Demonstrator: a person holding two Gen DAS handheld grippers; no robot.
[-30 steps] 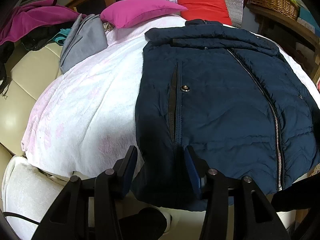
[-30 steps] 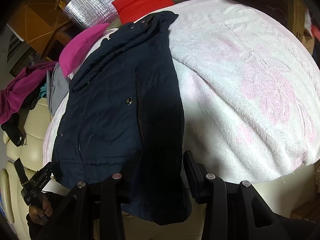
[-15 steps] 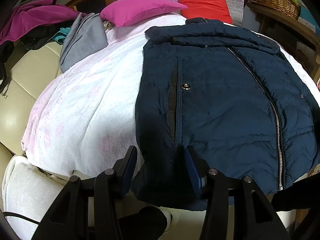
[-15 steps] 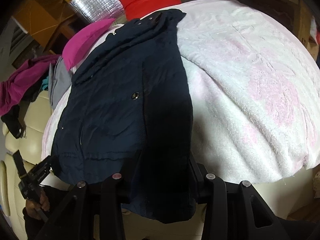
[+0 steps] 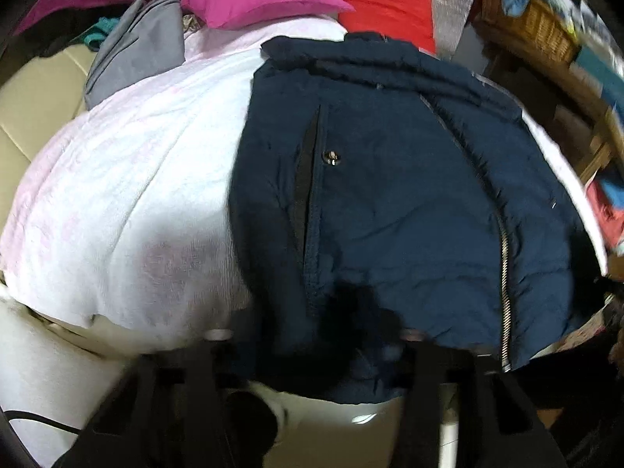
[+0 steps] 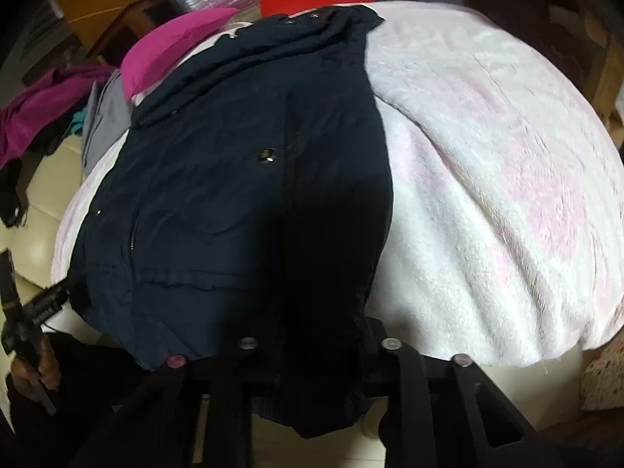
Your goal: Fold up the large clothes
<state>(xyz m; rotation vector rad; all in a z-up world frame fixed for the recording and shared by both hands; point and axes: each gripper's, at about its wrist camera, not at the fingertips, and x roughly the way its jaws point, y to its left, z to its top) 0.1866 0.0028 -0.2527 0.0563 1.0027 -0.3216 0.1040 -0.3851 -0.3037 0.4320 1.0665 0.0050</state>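
A navy zip jacket (image 5: pixel 390 179) lies front up on a white and pink blanket (image 5: pixel 136 195), collar far, hem hanging over the near edge. My left gripper (image 5: pixel 308 335) is open, its jaws either side of the hem at the jacket's left side. The view is blurred. In the right wrist view the jacket (image 6: pixel 234 195) also shows, and my right gripper (image 6: pixel 316 335) is open with the hem's right corner draped between its jaws. The fingertips are hidden under cloth. The left gripper (image 6: pixel 35 304) shows there at the far left, held by a hand.
A magenta pillow (image 5: pixel 253 0) and a red pillow (image 5: pixel 390 11) lie at the far end. Grey cloth (image 5: pixel 136 50) and purple clothes (image 6: pixel 43 101) lie on the cream sofa (image 5: pixel 35 89) to the left. A wicker basket (image 5: pixel 542 31) stands on a wooden shelf at right.
Both grippers have pushed forward over the hem, so the jacket fills more of each view. The jaws stay open. The jacket itself lies as before.
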